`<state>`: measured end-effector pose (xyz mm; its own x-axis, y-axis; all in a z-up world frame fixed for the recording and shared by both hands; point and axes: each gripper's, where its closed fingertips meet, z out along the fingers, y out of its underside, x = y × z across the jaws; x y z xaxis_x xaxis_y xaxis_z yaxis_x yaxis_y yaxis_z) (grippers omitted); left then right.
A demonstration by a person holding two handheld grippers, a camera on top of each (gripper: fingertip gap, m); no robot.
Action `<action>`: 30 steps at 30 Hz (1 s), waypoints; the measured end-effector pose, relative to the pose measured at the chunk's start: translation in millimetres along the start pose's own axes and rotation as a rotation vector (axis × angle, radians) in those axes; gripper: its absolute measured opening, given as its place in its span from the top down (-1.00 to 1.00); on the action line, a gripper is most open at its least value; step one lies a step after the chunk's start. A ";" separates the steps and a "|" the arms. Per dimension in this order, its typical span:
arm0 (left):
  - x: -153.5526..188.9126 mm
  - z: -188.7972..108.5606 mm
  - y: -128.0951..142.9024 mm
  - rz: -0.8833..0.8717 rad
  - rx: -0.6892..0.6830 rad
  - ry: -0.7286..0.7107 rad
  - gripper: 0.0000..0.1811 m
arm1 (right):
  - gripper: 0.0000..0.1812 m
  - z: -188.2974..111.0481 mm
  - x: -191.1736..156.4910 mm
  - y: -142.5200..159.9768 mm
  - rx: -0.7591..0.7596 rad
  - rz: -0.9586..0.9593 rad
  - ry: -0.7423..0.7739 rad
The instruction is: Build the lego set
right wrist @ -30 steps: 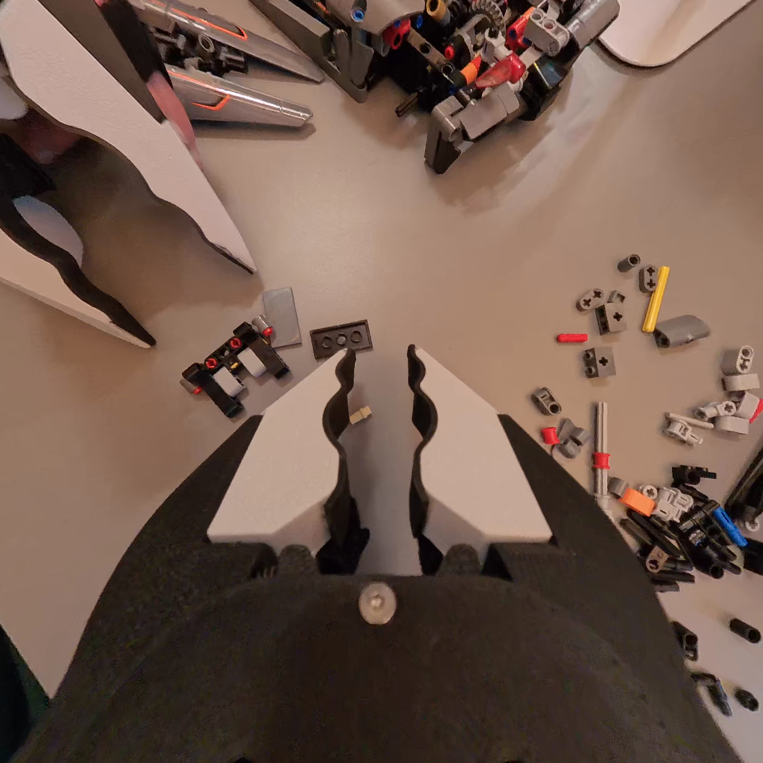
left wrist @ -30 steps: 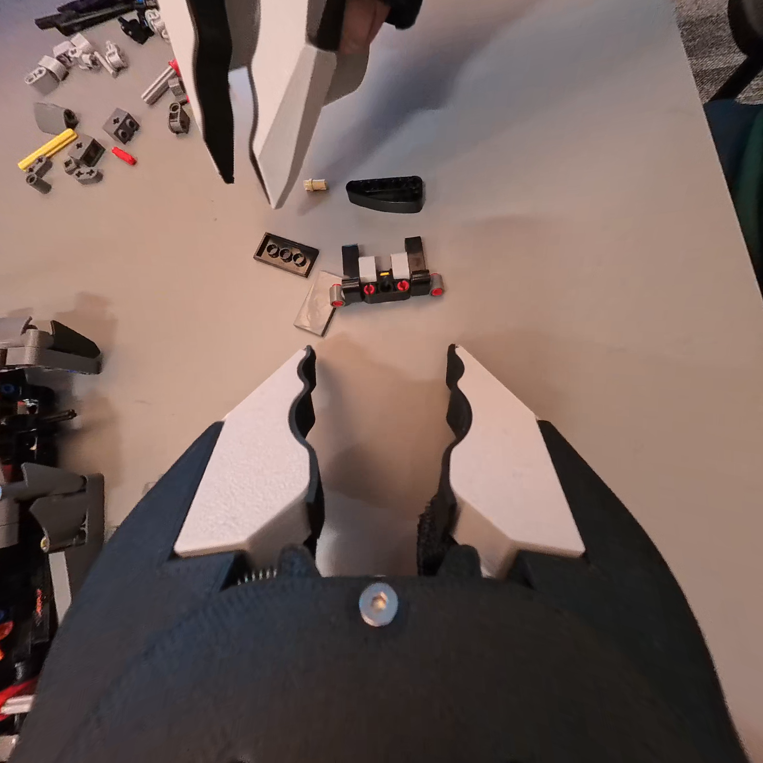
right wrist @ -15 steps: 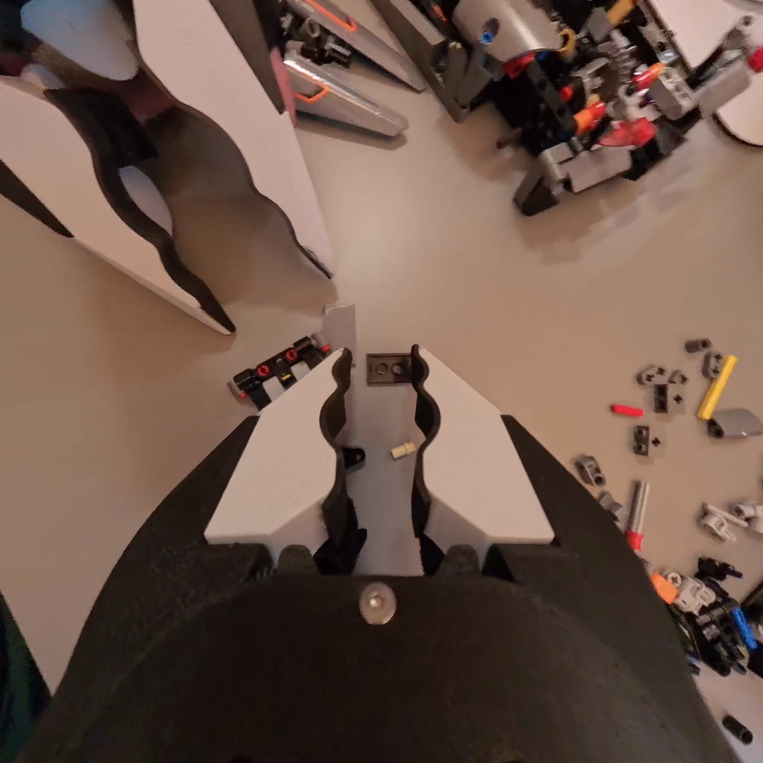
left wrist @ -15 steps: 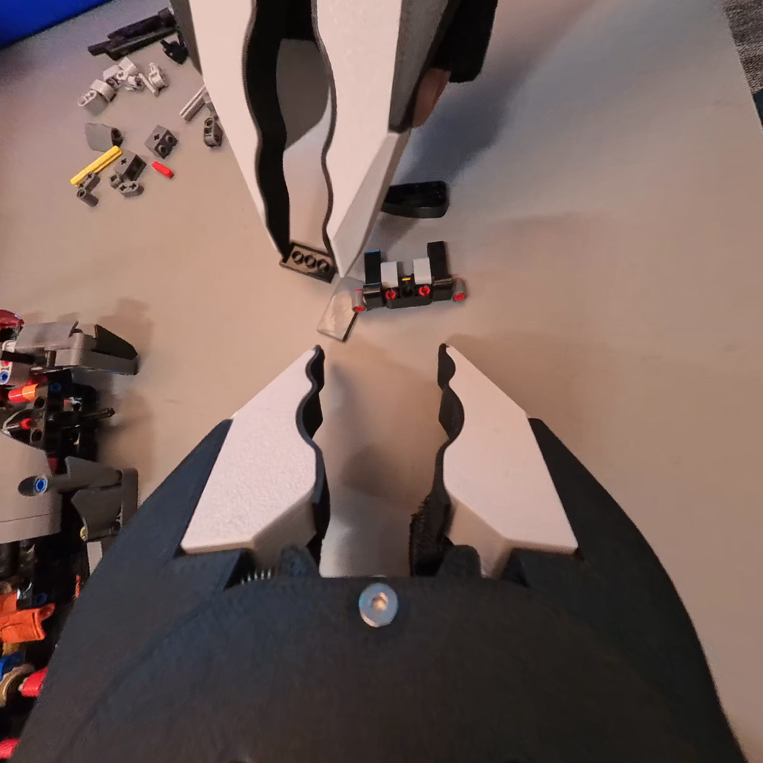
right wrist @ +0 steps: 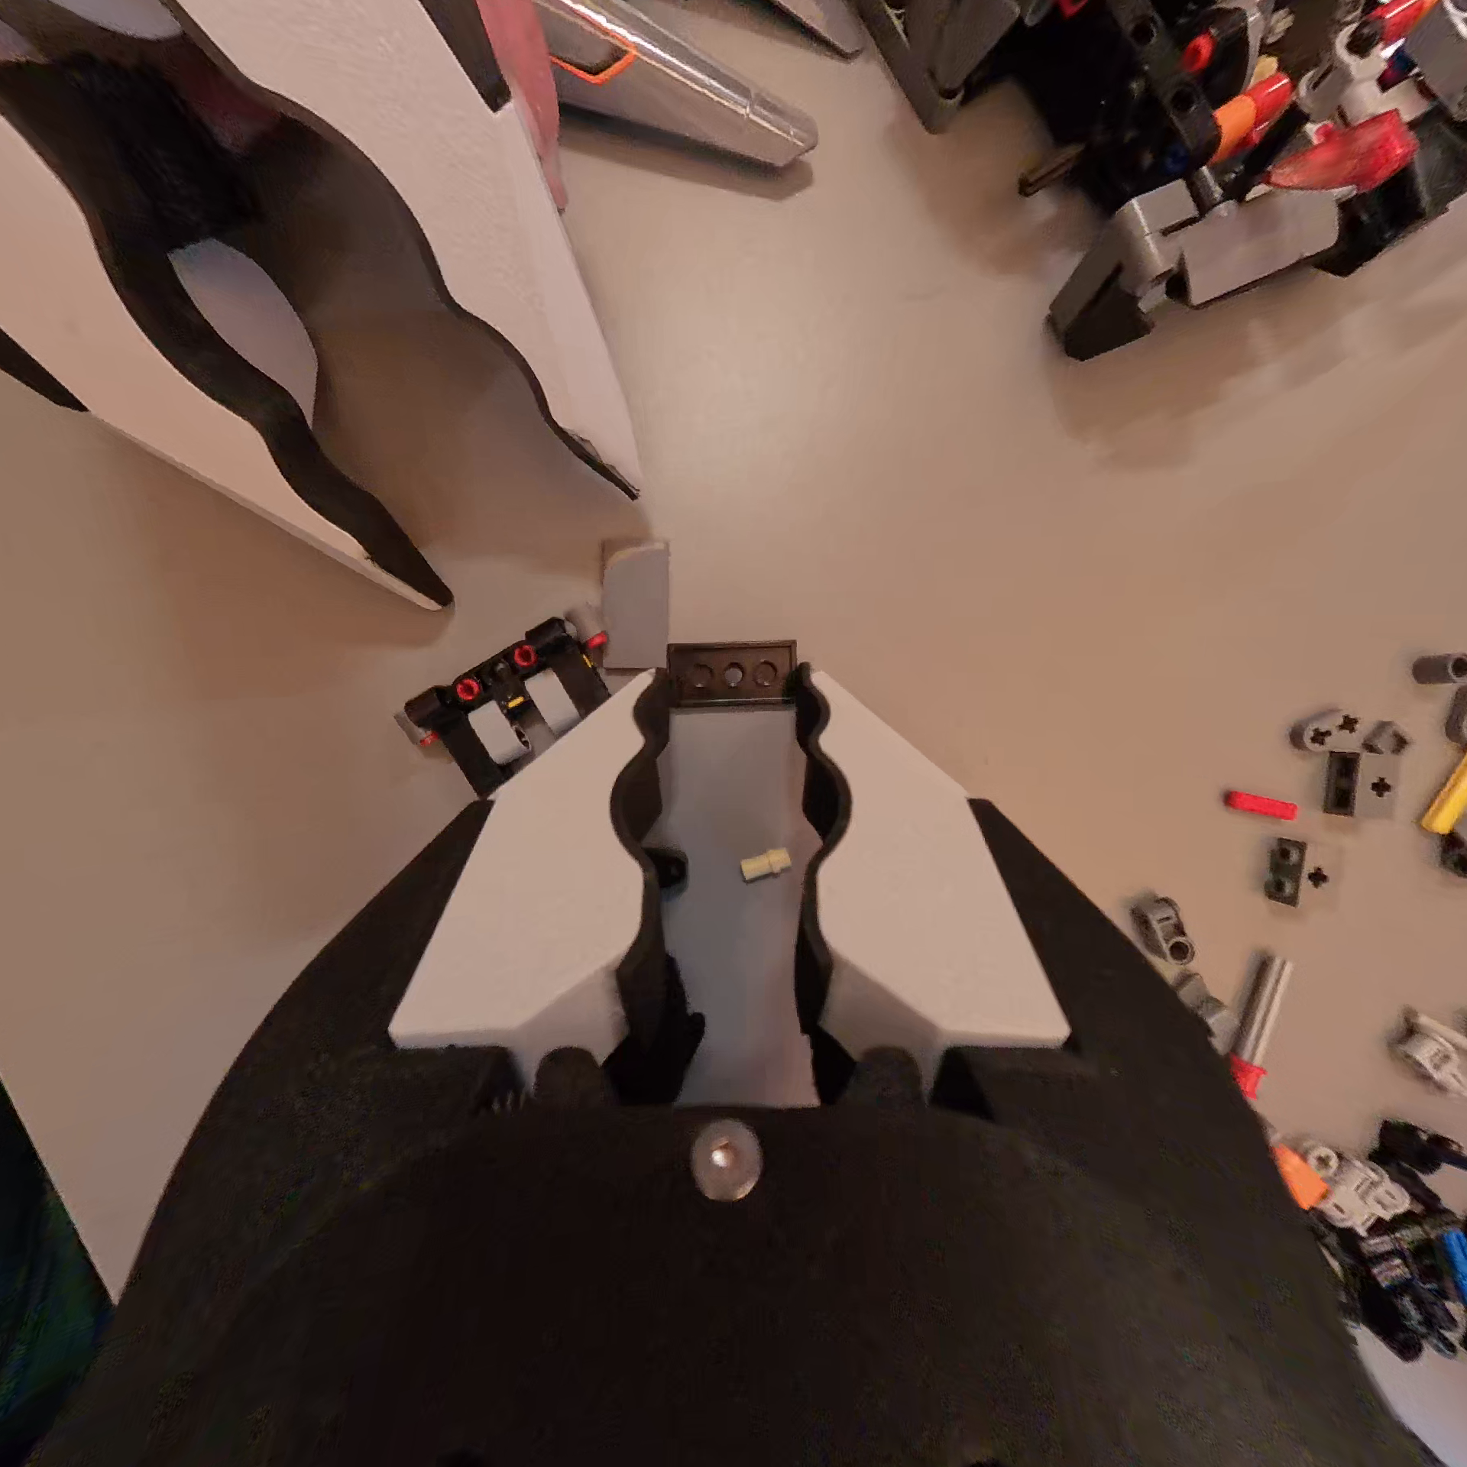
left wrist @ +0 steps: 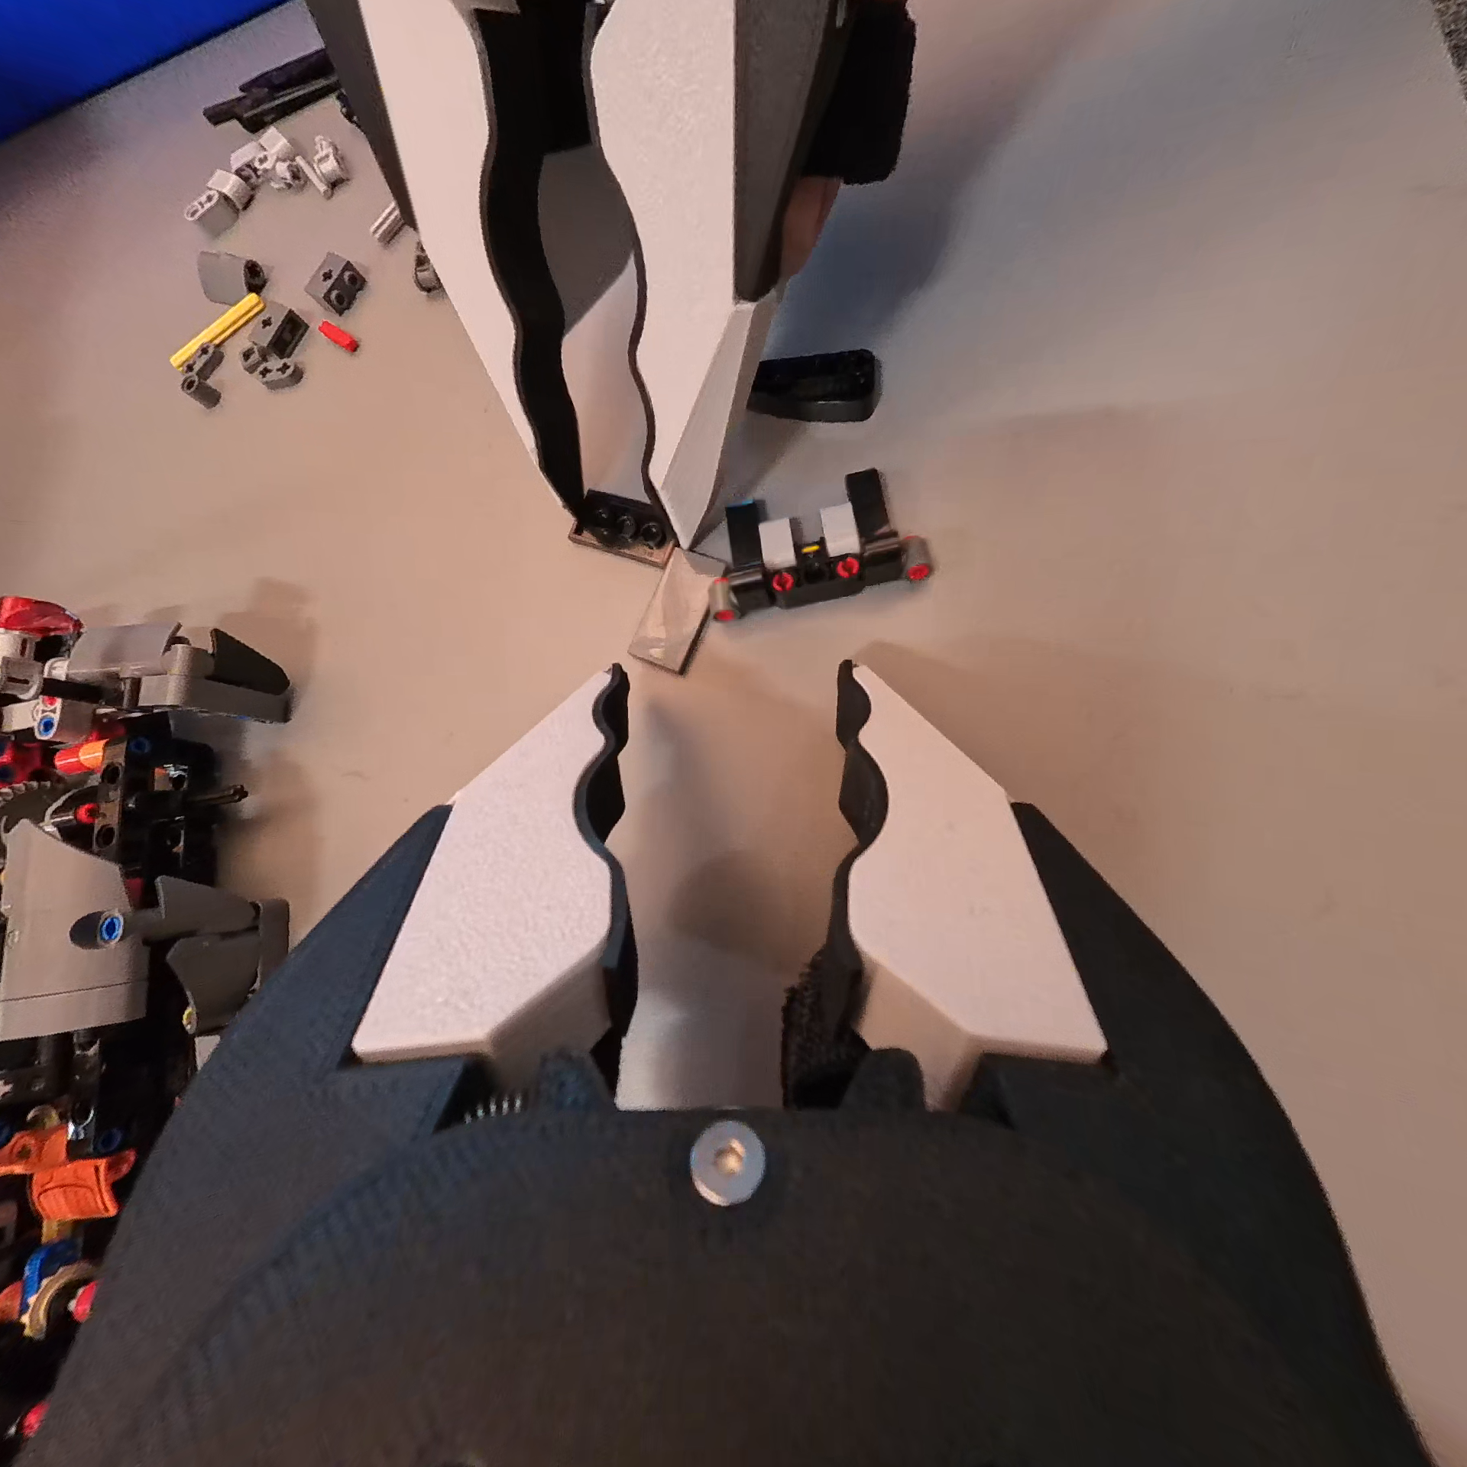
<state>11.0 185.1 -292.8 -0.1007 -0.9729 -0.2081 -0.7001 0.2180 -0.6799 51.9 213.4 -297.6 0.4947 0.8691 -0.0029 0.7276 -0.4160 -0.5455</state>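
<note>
Black curved piece (left wrist: 818, 385) lying half hidden behind right gripper (left wrist: 615, 520); big model (left wrist: 111, 857) running off frame at left. Right fingers (right wrist: 818, 698) standing partly open, tips bracketing black three-hole plate (right wrist: 730, 673) on tabletop (left wrist: 1151, 397); firm grip impossible to confirm. Left gripper (left wrist: 730, 675) hovering wide open, empty, just near of grey tile (left wrist: 673, 619) and black subassembly (left wrist: 818, 548).

The right gripper (right wrist: 726, 675) is down at the table (right wrist: 913, 516), its tips either side of a black three-hole plate (right wrist: 730, 673); whether they touch it is unclear. A small cream peg (right wrist: 766, 864) lies between its fingers, and a black-and-grey sub-assembly with red pins (right wrist: 500, 710) sits just left.
</note>
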 end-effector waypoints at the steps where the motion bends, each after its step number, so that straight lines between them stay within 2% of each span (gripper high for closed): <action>1: -0.3 0.0 0.0 -0.001 0.001 -0.001 0.44 | 0.67 0.2 0.1 -0.2 0.003 0.001 -0.001; 10: -9.7 -1.5 -1.0 -0.001 0.010 -0.056 0.46 | 0.68 -0.7 0.5 -4.2 0.054 0.017 -0.001; 15: -32.5 -15.0 -19.4 0.035 0.101 -0.222 0.48 | 0.68 -14.5 -8.3 -19.5 0.194 0.102 -0.110; 17: -37.4 -21.2 -28.6 0.100 0.136 -0.293 0.56 | 0.68 -23.0 -17.2 -28.3 0.248 0.131 -0.192; 21: -30.4 -24.5 -42.1 0.199 0.177 -0.325 0.69 | 0.68 -38.2 -30.2 -45.8 0.330 0.153 -0.307; 23: -27.6 -25.0 -45.3 0.231 0.183 -0.335 0.82 | 0.68 -41.5 -31.8 -49.7 0.338 0.162 -0.333; 30: -30.1 -35.1 -50.9 0.244 0.208 -0.370 0.95 | 0.67 -49.8 -36.5 -56.7 0.381 0.232 -0.443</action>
<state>24.9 200.6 -227.3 0.0404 -0.8068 -0.5894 -0.5272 0.4839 -0.6985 16.2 192.0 -224.8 0.3160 0.8303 -0.4590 0.3641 -0.5529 -0.7495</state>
